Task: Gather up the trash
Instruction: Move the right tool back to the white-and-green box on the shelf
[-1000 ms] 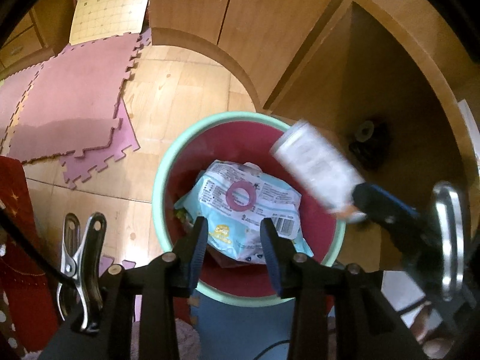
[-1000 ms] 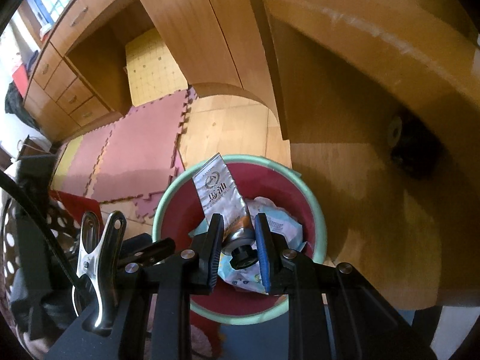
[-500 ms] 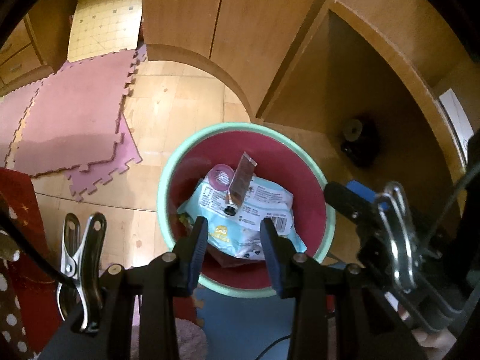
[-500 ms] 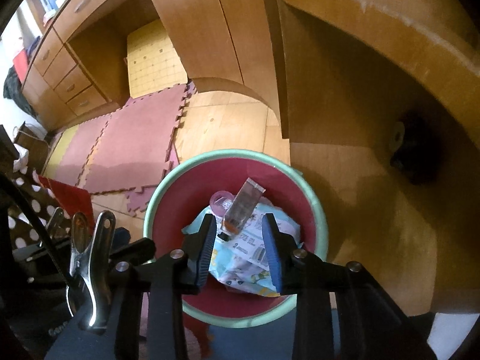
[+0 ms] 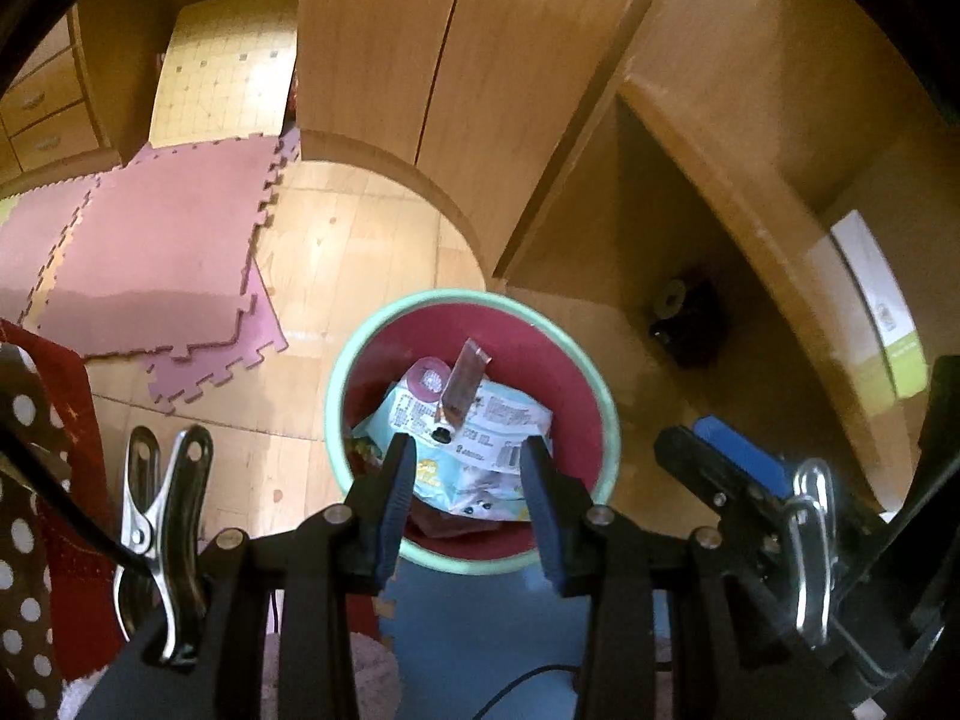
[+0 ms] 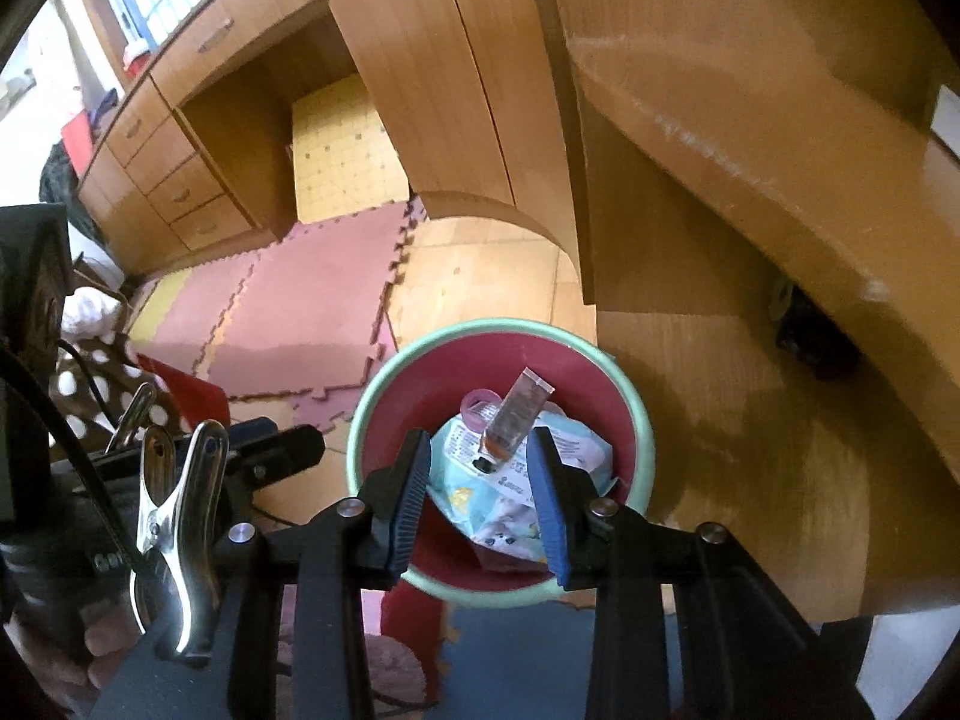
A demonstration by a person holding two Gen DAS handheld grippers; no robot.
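A red trash bin with a mint-green rim [image 5: 606,396] [image 6: 645,414] stands on the floor. Inside lie a light blue wet-wipes pack [image 5: 480,438] [image 6: 510,492], a pink round lid [image 5: 429,378] [image 6: 477,408] and a squeezed tube with a black cap [image 5: 462,387] [image 6: 516,411] resting on the pack. My left gripper [image 5: 468,474] is open and empty above the bin's near side. My right gripper [image 6: 480,480] is open and empty above the bin; it also shows at the right of the left wrist view [image 5: 720,468].
Wooden cabinets [image 5: 432,60] and a desk underside [image 6: 750,150] rise behind and to the right of the bin. Pink foam puzzle mats [image 5: 156,252] [image 6: 312,300] cover the floor at left. A dark object [image 5: 690,324] sits under the desk. A blue mat [image 5: 480,630] lies below the bin.
The right gripper opened and let go of the tube, which dropped onto the wipes pack in the bin. Both grippers have since risen and drawn back from the bin.
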